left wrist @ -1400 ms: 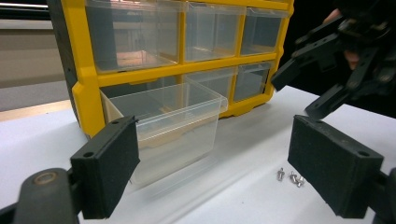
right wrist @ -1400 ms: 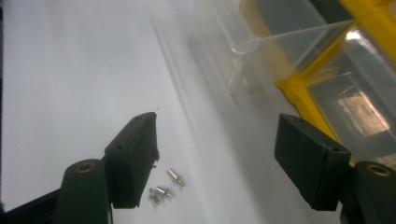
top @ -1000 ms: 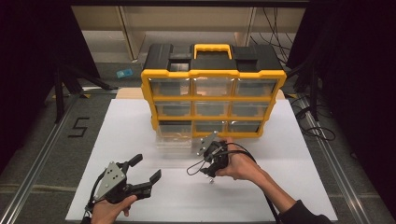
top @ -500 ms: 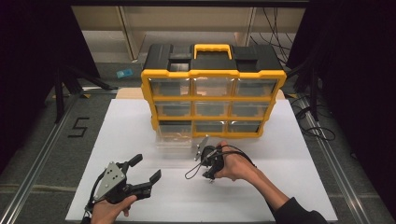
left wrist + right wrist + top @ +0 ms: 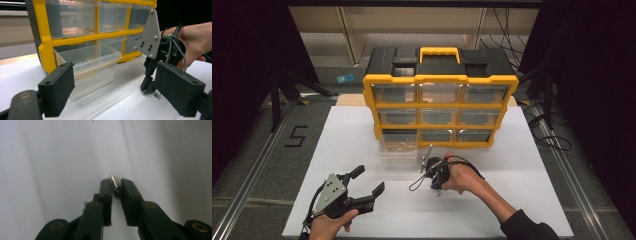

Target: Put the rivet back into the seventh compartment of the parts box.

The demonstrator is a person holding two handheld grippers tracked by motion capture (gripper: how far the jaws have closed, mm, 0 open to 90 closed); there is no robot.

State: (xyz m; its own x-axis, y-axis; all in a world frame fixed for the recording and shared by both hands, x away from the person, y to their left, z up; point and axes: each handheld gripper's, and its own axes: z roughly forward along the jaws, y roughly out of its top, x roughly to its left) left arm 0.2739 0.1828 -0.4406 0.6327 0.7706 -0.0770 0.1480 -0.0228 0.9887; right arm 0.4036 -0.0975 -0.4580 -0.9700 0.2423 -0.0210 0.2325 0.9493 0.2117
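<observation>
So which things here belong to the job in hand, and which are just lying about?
In the job:
- small silver screw pinched in right gripper
- loose screws
- clear plastic drawer, pulled out
- yellow-and-black organiser

Lying about:
- open left gripper
- blue item

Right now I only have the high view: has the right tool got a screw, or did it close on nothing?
Observer: It has one. The right tool has just closed its jaws, and a small screw is pinched at the very tips.
Operator: Are any more left where it picked?
Observer: Yes, a few loose screws lie on the table right beside those tips.
Operator: Is the drawer ready to drop into?
Observer: The clear drawer is pulled out of the bottom row, its open top facing up with nothing over it.
</observation>
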